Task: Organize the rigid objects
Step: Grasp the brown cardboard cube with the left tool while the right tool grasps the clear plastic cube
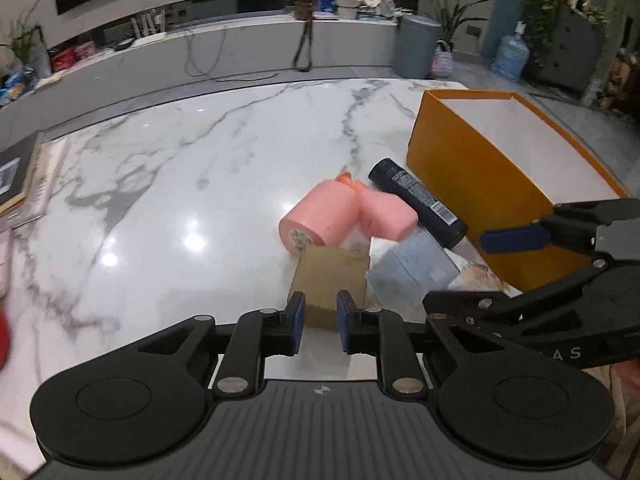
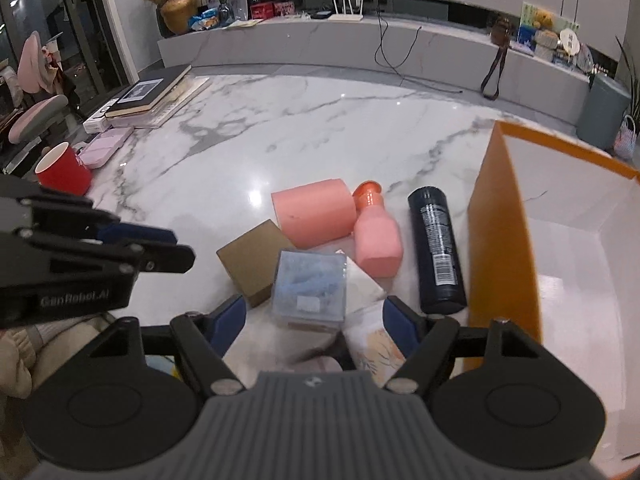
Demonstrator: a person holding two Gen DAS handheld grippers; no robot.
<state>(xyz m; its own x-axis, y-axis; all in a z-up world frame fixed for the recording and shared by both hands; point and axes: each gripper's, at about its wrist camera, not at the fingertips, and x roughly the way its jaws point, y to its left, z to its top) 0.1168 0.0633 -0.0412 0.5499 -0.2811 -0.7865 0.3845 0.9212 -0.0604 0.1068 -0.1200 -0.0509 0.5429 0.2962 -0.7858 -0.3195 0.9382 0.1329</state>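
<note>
On the marble table [image 1: 180, 168] lie a big pink cylinder [image 2: 316, 216], a small pink bottle [image 2: 378, 244] with an orange cap, a dark bottle [image 2: 438, 252], a brown cardboard box [image 2: 252, 260] and a clear box [image 2: 310, 284] with blue contents. An open orange box [image 2: 500, 240] with a white inside stands on the right. My left gripper [image 1: 322, 320] hovers just short of the brown box [image 1: 328, 272], its pads close together with nothing between them. My right gripper [image 2: 316, 322] is open; its fingers straddle the clear box and a white patterned packet [image 2: 372, 344] without pressing either.
A red cup [image 2: 64, 176], a pale pink case [image 2: 104, 152] and a stack of books [image 2: 148, 96] sit at the table's left side. Bare marble stretches beyond the pile. A sleeve shows at the lower left of the right wrist view.
</note>
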